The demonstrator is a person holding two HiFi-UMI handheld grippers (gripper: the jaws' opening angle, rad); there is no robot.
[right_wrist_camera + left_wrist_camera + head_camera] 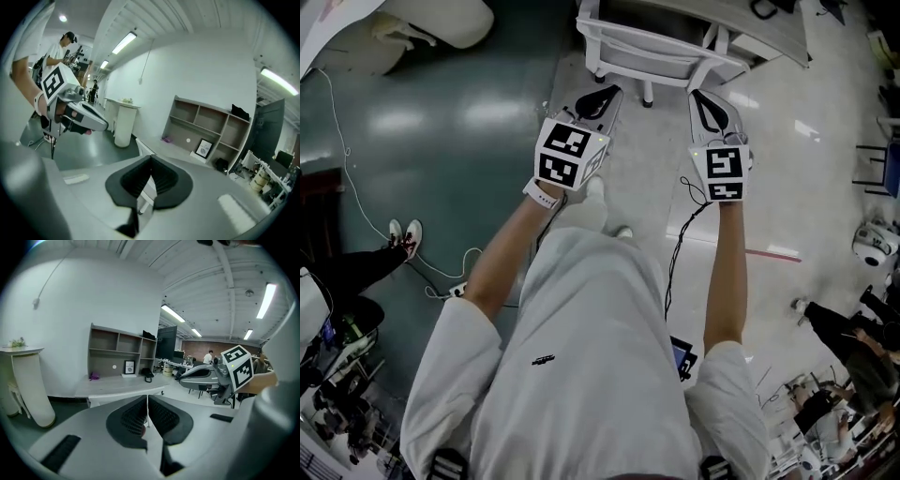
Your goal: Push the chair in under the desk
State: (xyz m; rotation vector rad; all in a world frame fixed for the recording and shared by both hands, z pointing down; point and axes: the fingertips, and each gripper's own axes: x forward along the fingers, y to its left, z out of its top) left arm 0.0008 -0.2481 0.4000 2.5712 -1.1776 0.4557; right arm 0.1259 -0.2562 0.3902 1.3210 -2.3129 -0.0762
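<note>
The white chair [649, 49] stands at the top of the head view with its back toward me, its front at the grey desk [764, 30]. My left gripper [606, 92] is held just short of the chair back's left side, jaws shut and empty. My right gripper [703, 97] is level with it at the back's right side, also shut on nothing. I cannot tell whether either tip touches the chair. In the left gripper view the shut jaws [147, 402] point at the chair's top rail [124, 397] and the desk [117, 383]. The right gripper view shows shut jaws [151, 162].
An open shelf unit [117, 351] sits on the desk against the white wall. A white pedestal [28, 383] stands to the left. A thin cable [354, 192] runs over the dark green floor. People stand at the left [398, 236] and lower right [834, 328].
</note>
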